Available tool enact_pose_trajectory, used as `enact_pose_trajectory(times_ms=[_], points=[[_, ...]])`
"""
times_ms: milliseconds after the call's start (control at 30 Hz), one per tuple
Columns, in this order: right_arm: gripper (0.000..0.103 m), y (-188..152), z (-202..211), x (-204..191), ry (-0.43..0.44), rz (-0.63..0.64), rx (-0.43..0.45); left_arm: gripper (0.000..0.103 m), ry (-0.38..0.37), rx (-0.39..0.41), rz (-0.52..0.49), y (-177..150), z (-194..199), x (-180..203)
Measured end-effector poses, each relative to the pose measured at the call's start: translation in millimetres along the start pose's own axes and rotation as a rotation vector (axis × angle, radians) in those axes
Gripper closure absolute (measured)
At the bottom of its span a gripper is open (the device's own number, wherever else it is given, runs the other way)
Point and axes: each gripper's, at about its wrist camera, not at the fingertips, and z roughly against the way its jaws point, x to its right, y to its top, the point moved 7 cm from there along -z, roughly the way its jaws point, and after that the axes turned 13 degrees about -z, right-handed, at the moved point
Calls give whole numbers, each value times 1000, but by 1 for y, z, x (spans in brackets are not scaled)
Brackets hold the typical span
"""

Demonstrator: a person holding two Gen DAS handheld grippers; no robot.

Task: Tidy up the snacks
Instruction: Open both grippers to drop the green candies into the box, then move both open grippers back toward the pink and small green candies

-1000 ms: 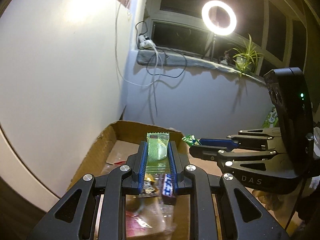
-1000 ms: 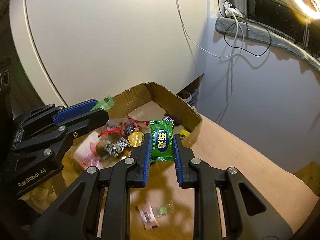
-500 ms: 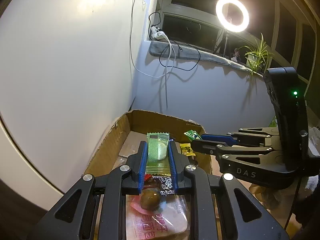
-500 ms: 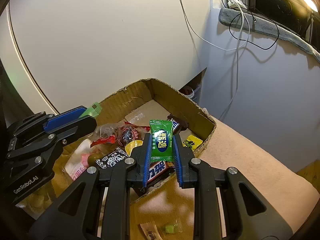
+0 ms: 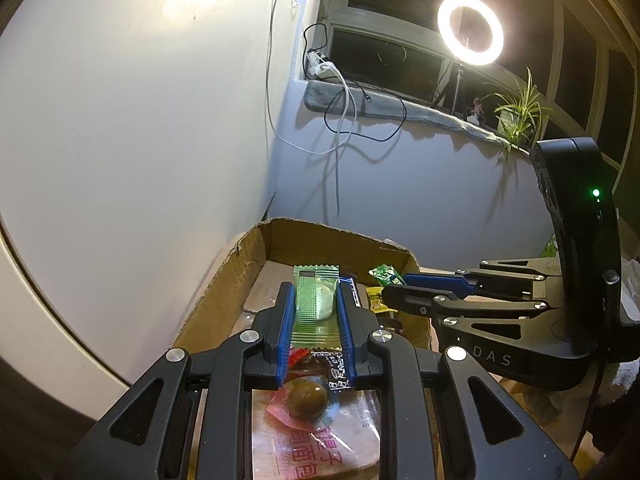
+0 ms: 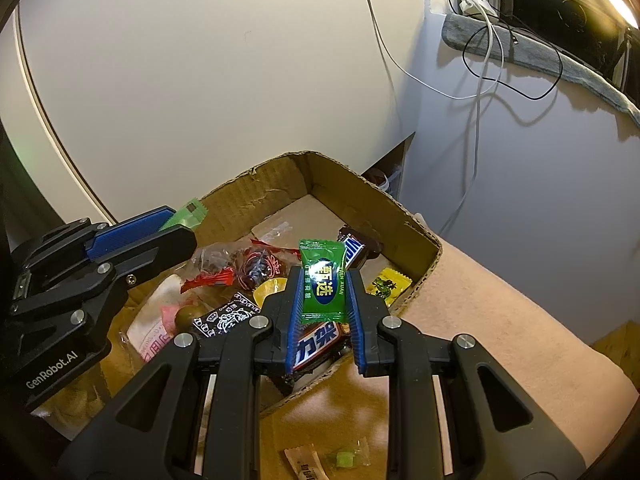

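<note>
Where right view reaches: loose wrappers point(image 6: 326, 458) outside box point(image 6: 416, 236).

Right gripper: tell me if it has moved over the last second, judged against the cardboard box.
Yes. The right gripper, shut on a green candy, has moved forward over the cardboard box; a second ago its fingertips were short of the box's near wall.

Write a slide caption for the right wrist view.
Right gripper holds a green candy above the snack-filled cardboard box.
</note>
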Motion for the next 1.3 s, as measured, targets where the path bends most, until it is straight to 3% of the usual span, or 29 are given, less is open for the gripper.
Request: enact_pose_trajectory(times_ms=[267, 500, 533, 667, 767, 867, 967, 1300], points=[[78, -1, 1, 0, -11, 5, 4, 80, 12, -11, -1, -2, -3, -2], [76, -2, 1, 2, -27, 9, 5, 63, 31, -1, 12, -1, 1, -6], [74, -1, 1, 2, -29, 10, 5, 63, 31, 0, 12, -1, 1, -6], [49, -1, 4, 3, -43, 13, 19, 62, 37, 2, 6, -1, 3, -5], [48, -3, 7, 2, -50, 23, 22, 52, 44, 6, 4, 0, 5, -5], [46, -5, 9, 3, -66, 29, 19, 51, 45, 8, -2, 0, 6, -3], [26, -9, 15, 6, -76, 29, 26, 51, 46, 12, -14, 0, 7, 0], [25, -27, 43, 22, -83, 27, 42, 50, 49, 38, -55, -1, 19, 15]])
